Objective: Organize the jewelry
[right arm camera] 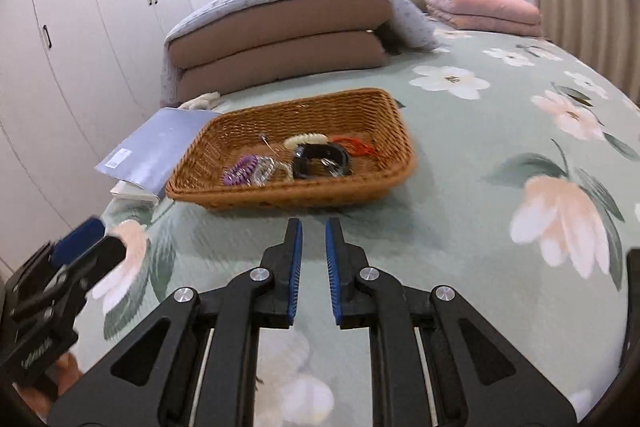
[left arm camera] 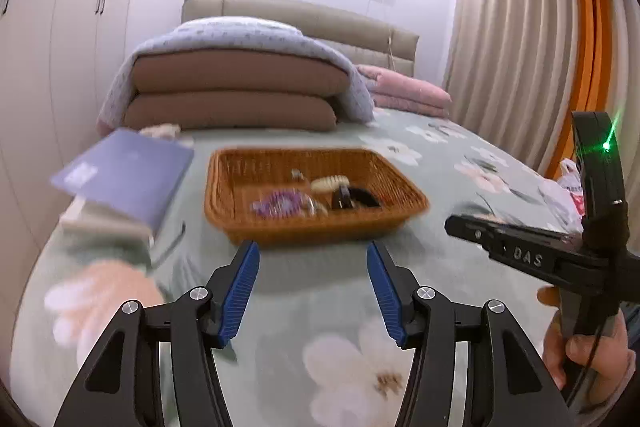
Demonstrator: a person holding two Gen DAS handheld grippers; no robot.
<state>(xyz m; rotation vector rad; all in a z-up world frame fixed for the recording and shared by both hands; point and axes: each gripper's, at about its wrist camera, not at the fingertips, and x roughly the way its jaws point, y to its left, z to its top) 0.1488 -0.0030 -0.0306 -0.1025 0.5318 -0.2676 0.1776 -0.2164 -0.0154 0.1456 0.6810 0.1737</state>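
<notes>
From my left wrist view, the left gripper [left arm camera: 312, 259] hangs released, fingers wide apart and holding nothing, just short of the wicker basket [left arm camera: 240, 223] on the bed [left arm camera: 328, 307]. A purple hair tie [left arm camera: 280, 203] lies inside the basket.

From my right wrist view, the right gripper [right arm camera: 313, 239] has fingers nearly together, a narrow gap between them, nothing held. A black bracelet [right arm camera: 320, 159] sits in the basket, with a blue booklet [right arm camera: 160, 147] beside its left wall.

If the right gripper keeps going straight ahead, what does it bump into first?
Probably the near wall of the wicker basket, directly ahead of the right gripper. Only bedspread shows between them. Depth is unclear, so if it travels higher it might clear the rim.
</notes>
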